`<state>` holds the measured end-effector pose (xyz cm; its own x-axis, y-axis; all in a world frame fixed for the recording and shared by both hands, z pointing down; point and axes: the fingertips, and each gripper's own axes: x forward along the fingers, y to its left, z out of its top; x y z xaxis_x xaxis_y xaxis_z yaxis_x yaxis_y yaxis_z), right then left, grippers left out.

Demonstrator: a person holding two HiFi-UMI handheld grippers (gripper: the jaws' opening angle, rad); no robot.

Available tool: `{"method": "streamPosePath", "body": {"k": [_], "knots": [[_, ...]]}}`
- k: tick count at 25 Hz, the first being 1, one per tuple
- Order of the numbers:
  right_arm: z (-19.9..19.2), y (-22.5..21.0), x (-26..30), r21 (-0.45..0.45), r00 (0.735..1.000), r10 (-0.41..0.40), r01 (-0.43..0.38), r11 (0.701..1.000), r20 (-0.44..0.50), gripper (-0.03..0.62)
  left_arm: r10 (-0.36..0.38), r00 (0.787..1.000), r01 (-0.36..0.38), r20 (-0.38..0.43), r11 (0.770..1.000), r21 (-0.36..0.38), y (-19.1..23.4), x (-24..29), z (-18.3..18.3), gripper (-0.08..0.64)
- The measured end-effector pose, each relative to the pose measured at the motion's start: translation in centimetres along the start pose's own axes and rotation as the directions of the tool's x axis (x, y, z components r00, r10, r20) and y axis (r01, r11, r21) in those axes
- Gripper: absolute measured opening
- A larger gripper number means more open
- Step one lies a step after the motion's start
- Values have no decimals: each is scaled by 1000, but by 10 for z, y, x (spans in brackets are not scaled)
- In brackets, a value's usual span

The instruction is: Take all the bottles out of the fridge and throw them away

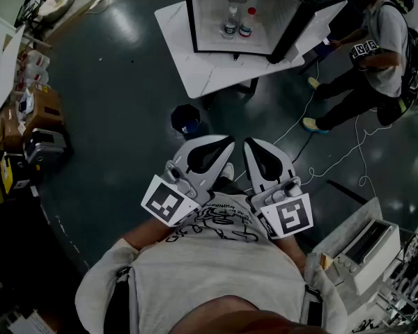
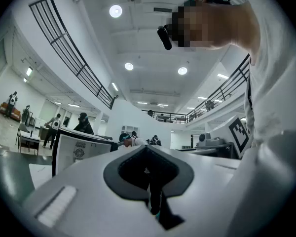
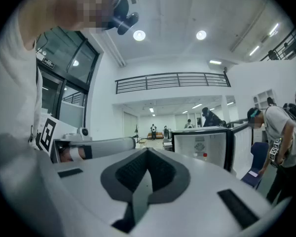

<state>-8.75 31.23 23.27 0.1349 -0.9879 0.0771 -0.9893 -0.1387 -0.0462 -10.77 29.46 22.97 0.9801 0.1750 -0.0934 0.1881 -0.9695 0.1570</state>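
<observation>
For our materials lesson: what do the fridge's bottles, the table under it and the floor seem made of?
Two small clear bottles: likely transparent plastic; the white fridge wall seems to show through. White rectangular table: smooth, with faint grey veining, so marble or marble-look laminate. Dark grey-green floor: glossy with bright reflections, perhaps coated concrete or resin.

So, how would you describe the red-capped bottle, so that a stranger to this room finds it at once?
Find the white table across the dark floor; a small fridge stands on it, door open. Two bottles stand side by side inside. Yours is the right bottle, the only one with a red cap; the left bottle has a pale one.
</observation>
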Motion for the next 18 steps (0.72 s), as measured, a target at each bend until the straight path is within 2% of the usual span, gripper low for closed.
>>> {"method": "streamPosePath", "body": {"k": [12,16,18], "knots": [[0,-24,1,-1,1000,22,-22,1000,11,9,18,999,-19,27,1000,21,2,23,-2,6],[2,-37,0,11,999,27,-27,1000,29,10,32,999,-32,0,999,1,0,34,-7,6],[3,-45,0,8,999,27,-27,1000,33,10,37,999,-37,13,999,12,2,42,-5,6]]}}
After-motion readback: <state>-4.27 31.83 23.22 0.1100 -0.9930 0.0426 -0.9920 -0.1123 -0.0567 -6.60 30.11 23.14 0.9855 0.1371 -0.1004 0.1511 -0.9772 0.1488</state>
